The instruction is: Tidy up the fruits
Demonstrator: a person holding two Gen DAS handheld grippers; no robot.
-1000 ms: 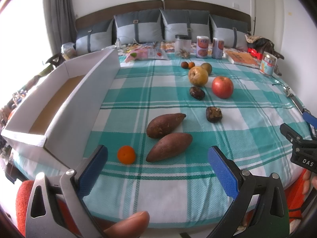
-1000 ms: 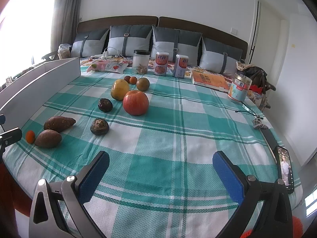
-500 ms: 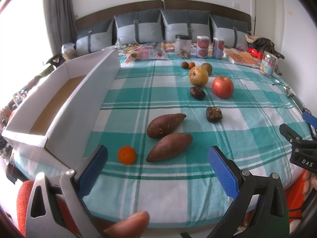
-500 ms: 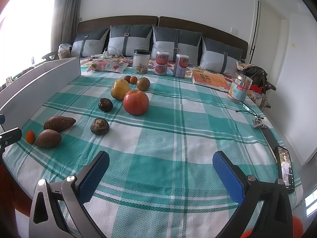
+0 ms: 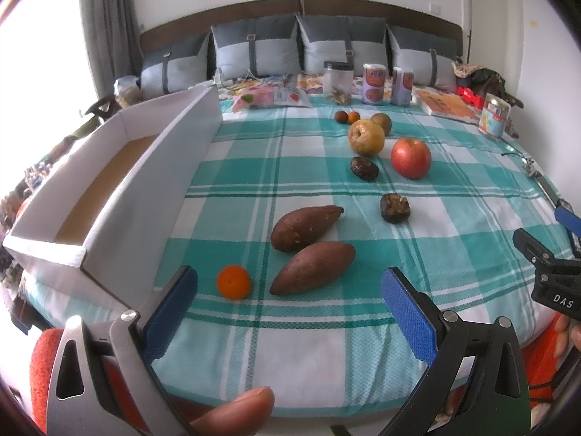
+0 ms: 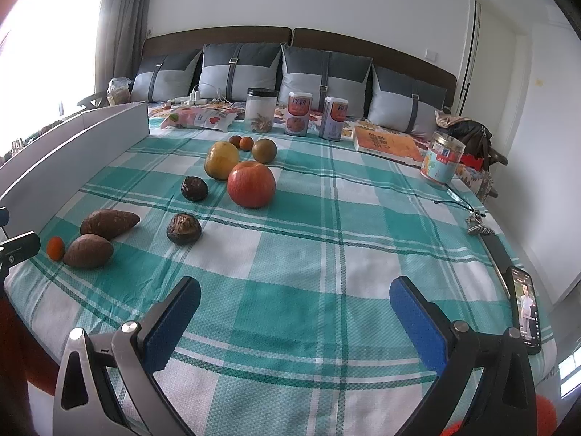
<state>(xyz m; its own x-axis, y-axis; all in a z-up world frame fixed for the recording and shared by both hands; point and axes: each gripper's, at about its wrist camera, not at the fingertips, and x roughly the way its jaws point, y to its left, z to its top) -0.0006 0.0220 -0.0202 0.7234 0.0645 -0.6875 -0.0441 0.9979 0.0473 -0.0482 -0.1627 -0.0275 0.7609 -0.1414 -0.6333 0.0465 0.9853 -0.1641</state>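
**A:** Since nothing is gripped yet, where do the 2 tools sit?

**B:** At the bed's near edge. The left gripper [image 5: 288,292] has its blue fingers spread wide with nothing between them, hanging just short of the small orange [image 5: 234,281] and the 2 sweet potatoes. The right gripper [image 6: 294,303] is spread just as wide over bare checked cloth [image 6: 326,254], well apart from any fruit.

**A:** Which way do the potatoes lie?

**B:** The nearer sweet potato [image 5: 313,267] runs on a diagonal, its narrow tip toward the near left and its other end toward the far right. The farther sweet potato [image 5: 304,227] lies roughly parallel, pointed end far right; they look to be touching or nearly so.

**A:** And beyond?

**B:** 2 dark wrinkled fruits [image 5: 395,208], then the red apple [image 5: 411,157] and the yellow pear [image 5: 366,137], with 3 small round fruits behind.

**A:** Why the white box [image 5: 152,196] on the left?

**B:** I judge it is the bin for sorting. Its long axis runs near to far beside the fruit, open side up, so the left tool has the short reach.
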